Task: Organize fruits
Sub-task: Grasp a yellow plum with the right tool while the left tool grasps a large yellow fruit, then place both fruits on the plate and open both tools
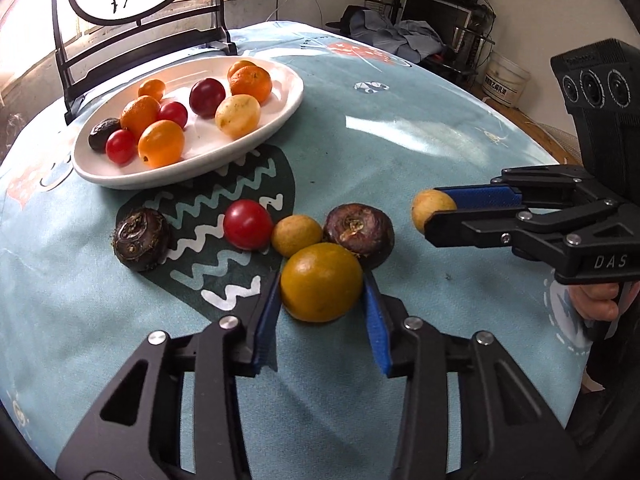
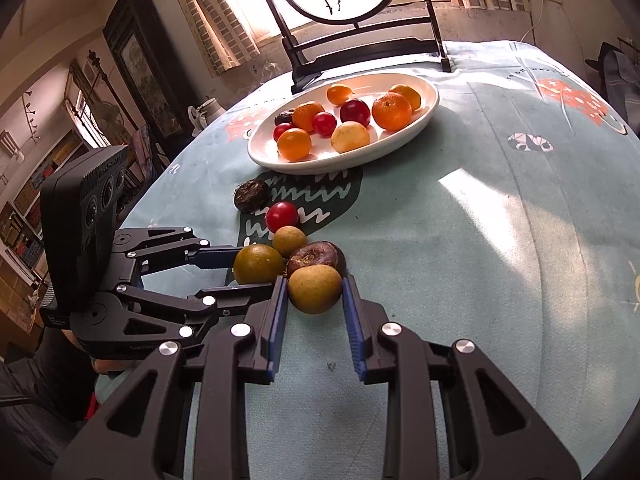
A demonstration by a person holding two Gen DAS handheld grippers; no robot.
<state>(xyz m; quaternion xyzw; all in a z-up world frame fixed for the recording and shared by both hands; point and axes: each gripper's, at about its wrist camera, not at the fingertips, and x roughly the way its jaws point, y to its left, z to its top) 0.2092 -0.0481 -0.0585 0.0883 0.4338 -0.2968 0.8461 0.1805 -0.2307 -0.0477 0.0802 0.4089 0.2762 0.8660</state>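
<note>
Blue-padded fingers of the left gripper (image 1: 320, 292) bracket a large round greenish-orange citrus fruit (image 1: 321, 282); whether the pads press it or merely flank it I cannot tell. It sits on the teal patterned tablecloth (image 1: 400, 140), probably about to go to the plate.

Similarly, the right gripper (image 2: 315, 292) straddles a smaller tan-yellow round fruit (image 2: 315, 289), contact equally unclear; both look like starts of a pickup.

Loose on the cloth lie six pieces: those two, another small tan round fruit (image 1: 297, 236), one glossy red cherry tomato (image 1: 248, 224), and two dark brown water chestnuts (image 1: 359, 229) (image 1: 141, 239), clustered near the grippers.

Beyond stands the white oval ceramic plate (image 1: 280, 120), the likely collecting place, holding ten: four orange citrus, three red tomatoes, one dark red plum-like fruit, one pale yellow fruit, one dark wrinkled one.
</note>
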